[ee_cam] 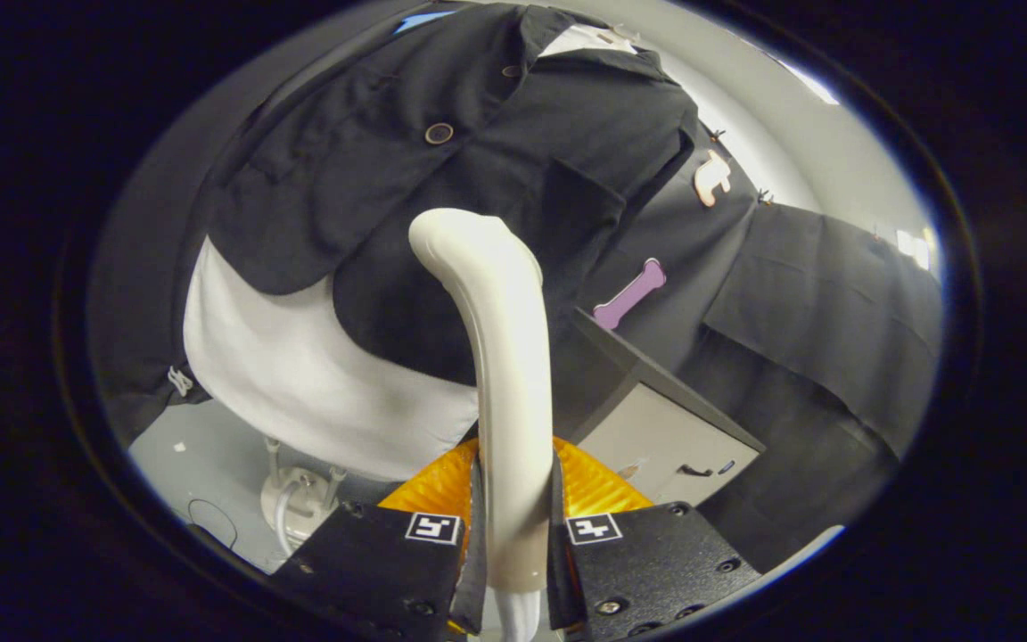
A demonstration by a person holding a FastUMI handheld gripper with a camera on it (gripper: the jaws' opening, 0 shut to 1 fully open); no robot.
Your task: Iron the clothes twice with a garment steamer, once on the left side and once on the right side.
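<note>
The cream plastic garment-steamer handle (506, 374) is clamped between both fingers of the gripper (513, 544), tilted upward, its curved head held against the black buttoned jacket (478, 134) over a white undershirt (299, 374).

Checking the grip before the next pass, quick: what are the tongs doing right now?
Tongs: closed on the steamer handle, one finger pressing each side; the steamer head points at the dark jacket.

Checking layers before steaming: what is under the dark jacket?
A white shirt hangs out below the dark jacket; its upper part is covered. The gripper is shut on the steamer handle.
</note>
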